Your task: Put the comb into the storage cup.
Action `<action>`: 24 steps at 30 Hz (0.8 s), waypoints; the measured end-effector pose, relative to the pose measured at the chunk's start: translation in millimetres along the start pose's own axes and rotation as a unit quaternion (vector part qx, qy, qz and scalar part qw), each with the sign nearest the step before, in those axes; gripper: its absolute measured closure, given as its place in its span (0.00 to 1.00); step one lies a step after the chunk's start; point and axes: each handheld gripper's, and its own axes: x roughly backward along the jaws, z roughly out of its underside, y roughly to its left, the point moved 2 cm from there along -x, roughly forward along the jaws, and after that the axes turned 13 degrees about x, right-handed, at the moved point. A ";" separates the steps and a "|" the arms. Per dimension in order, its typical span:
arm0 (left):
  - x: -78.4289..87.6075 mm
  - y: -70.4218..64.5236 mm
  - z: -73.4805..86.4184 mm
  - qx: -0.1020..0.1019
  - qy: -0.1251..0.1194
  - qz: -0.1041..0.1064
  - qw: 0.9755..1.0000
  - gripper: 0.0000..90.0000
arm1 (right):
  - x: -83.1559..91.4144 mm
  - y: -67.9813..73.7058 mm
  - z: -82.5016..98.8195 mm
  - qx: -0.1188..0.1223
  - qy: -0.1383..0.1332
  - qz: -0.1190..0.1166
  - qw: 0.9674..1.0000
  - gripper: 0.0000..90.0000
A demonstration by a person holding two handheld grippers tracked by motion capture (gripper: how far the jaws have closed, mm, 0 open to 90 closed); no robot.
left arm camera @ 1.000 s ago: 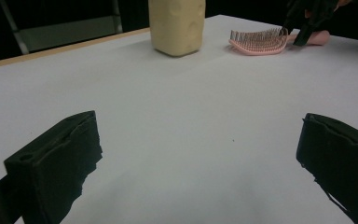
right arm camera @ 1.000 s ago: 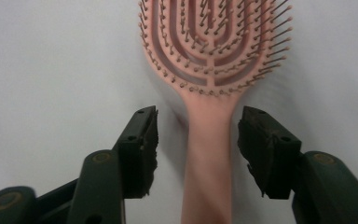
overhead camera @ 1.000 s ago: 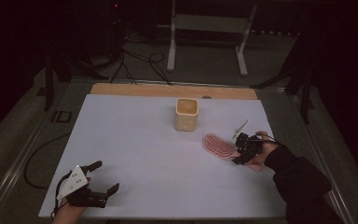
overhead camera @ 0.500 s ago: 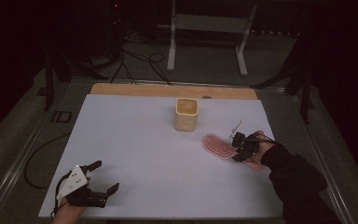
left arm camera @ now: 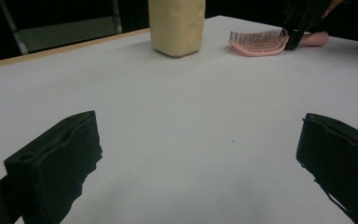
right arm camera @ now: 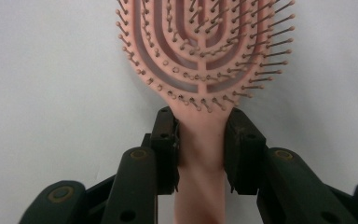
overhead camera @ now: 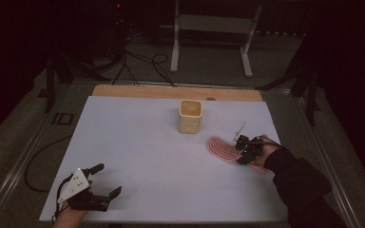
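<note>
A dim room with a grey carpeted floor surrounds the table: black cables loop across the floor behind it, and a pale metal stand rises at the back. The tabletop is a flat matte white sheet laid over a light wooden board whose strip shows along the far edge.

At the near left corner the left gripper rests low over the white sheet, its black jaws standing wide apart with bare surface between them, as the left gripper view confirms.

Toward the far middle a cream-coloured square plastic cup stands upright, well apart from both grippers.

Right of the cup, the pink oval plastic hairbrush lies flat on the sheet, bristles up, its handle toward the right. The right gripper, held by a hand in a dark sleeve, has just been closing its jaws, and in the right gripper view both pads press against the sides of the brush's neck, just below the bristled head.
</note>
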 end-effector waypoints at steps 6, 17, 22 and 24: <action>0.3 0.5 0.2 0.002 0.000 -0.001 1.000 0.00 | 0.0 0.4 1.2 -0.005 -0.004 0.002 1.000 0.78; 0.1 0.9 0.4 0.003 0.000 -0.002 1.000 0.00 | 6.5 2.7 3.6 -0.013 -0.056 0.016 0.998 0.78; 0.1 0.9 0.3 0.003 0.000 -0.002 1.000 0.00 | 17.6 3.3 6.1 -0.023 -0.090 0.019 0.995 0.78; 0.3 0.5 0.4 0.001 0.001 -0.002 1.000 0.00 | 21.8 3.8 7.0 -0.028 -0.104 0.024 0.994 0.78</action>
